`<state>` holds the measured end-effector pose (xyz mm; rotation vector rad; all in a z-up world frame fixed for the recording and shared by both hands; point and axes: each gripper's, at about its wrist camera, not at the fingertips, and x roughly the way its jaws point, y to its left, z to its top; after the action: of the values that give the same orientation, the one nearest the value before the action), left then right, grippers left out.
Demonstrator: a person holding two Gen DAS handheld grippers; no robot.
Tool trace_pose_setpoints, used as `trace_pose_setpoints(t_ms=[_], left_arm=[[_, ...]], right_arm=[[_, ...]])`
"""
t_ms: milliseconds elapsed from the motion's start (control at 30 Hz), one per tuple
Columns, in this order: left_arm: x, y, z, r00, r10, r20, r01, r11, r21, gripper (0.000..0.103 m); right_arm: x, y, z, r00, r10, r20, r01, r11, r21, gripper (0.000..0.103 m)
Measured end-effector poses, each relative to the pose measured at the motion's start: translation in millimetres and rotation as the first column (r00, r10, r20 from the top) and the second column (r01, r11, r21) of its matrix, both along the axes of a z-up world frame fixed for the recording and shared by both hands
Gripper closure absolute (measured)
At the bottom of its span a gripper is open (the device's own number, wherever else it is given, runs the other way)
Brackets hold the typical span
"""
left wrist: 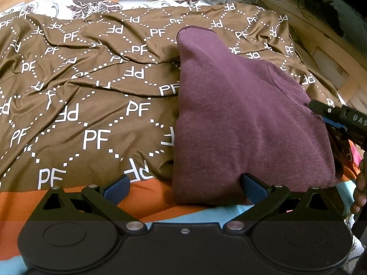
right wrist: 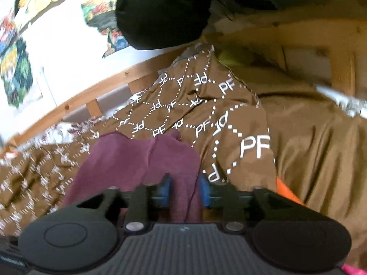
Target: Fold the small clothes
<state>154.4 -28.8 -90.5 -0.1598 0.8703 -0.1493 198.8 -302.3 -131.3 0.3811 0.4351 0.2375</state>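
A maroon garment (left wrist: 240, 123) lies partly folded on a brown bedspread with white "PF" letters (left wrist: 96, 105). My left gripper (left wrist: 184, 186) is wide open at the garment's near edge; its right finger touches the cloth and the left one rests on the bedding. My right gripper (left wrist: 330, 116) shows at the garment's right edge. In the right wrist view the right gripper (right wrist: 184, 189) has its blue pads a little apart with a fold of the maroon garment (right wrist: 142, 158) between them. That view is blurred.
A wooden bed frame (left wrist: 321, 34) runs along the far and right sides. Orange and light blue bedding (left wrist: 151, 206) lies at the near edge. A floral pillow (left wrist: 75, 6) sits at the back. A dark bundle (right wrist: 165, 11) hangs above the bed corner.
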Motion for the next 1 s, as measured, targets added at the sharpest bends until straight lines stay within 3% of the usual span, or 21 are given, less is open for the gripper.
trace_pose_setpoints(t_ms=[67, 167, 533, 1000], left_arm=[[0, 1, 0, 1.0, -0.001, 0.0, 0.001, 1.0, -0.002, 0.001], [1, 1, -1, 1.0, -0.005, -0.005, 0.005, 1.0, -0.006, 0.001], [5, 4, -1, 1.0, -0.006, -0.028, 0.005, 1.0, -0.023, 0.001], [2, 2, 0, 1.0, 0.0, -0.018, -0.001, 1.0, -0.021, 0.001]], right_arm=[[4, -7, -3, 1.0, 0.024, -0.007, -0.024, 0.997, 0.072, 0.04], [15, -9, -5, 0.997, 0.079, -0.025, -0.076, 0.992, 0.105, 0.028], [40, 5, -23, 0.982, 0.18, -0.052, -0.175, 0.981, 0.078, 0.001], [34, 13, -26, 0.983, 0.177, -0.045, -0.176, 0.984, 0.019, 0.001]])
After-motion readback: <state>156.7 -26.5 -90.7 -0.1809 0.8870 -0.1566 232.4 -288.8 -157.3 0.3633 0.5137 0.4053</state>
